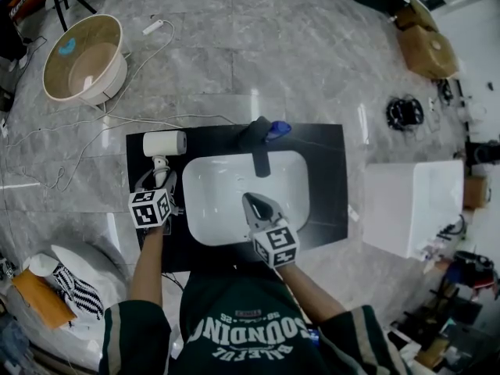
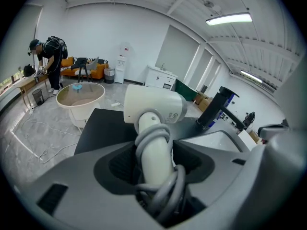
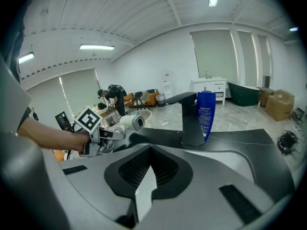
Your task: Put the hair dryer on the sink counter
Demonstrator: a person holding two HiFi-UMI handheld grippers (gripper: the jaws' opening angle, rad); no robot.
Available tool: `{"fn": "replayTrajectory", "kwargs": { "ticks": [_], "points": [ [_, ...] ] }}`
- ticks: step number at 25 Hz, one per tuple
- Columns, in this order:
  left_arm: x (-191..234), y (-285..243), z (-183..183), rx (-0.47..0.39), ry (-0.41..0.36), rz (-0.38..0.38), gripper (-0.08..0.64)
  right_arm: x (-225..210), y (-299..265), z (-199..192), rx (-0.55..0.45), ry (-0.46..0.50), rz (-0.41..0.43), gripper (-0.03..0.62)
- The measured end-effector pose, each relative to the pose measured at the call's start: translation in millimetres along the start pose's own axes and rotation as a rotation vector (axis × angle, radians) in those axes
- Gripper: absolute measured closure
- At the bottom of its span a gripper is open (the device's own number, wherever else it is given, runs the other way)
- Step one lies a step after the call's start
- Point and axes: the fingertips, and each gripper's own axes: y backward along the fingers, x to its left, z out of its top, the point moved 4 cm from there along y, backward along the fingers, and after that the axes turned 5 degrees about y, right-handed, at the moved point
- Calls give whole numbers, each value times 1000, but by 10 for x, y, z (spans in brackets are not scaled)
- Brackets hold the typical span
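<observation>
The white hair dryer (image 1: 164, 144) lies over the left end of the black sink counter (image 1: 328, 143), its nozzle pointing left. My left gripper (image 1: 162, 176) is shut on its handle. In the left gripper view the handle (image 2: 153, 147), with the grey cord coiled round it, fills the gap between the jaws of that gripper (image 2: 153, 174). Whether the dryer rests on the counter I cannot tell. My right gripper (image 1: 251, 202) hangs over the white basin (image 1: 219, 217), shut and empty; its jaws meet in the right gripper view (image 3: 145, 174), which also shows the dryer (image 3: 129, 122) at the left.
A black faucet (image 1: 260, 148) and a blue bottle (image 1: 278, 130) stand at the counter's back edge. On the marble floor are a round beige tub (image 1: 82, 57), loose white cables (image 1: 70, 135), a white cabinet (image 1: 410, 205) and cardboard boxes (image 1: 426, 45). A person (image 2: 50, 61) stands far off.
</observation>
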Motion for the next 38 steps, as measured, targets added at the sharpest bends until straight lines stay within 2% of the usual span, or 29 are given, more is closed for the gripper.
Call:
{"fn": "replayTrajectory", "kwargs": {
  "ticks": [13,21,25,30,38],
  "points": [
    [54,-191,-77,38,17,77,321,-66,108,-139,21,-91,-33,592],
    [71,-212,-151,53,21,111,321,-128,193,-208,6,-100,-37,592],
    [68,-230,-155,61,7,104,321,-153,274,-235,4,-101,-42,592],
    [76,-176,-207,68,42,123,278,-190,363,-264,-4,-102,-42,592],
    [-87,208,-217,12,-46,145,276,-180,441,-146,-57,-92,-15,592]
  ]
}}
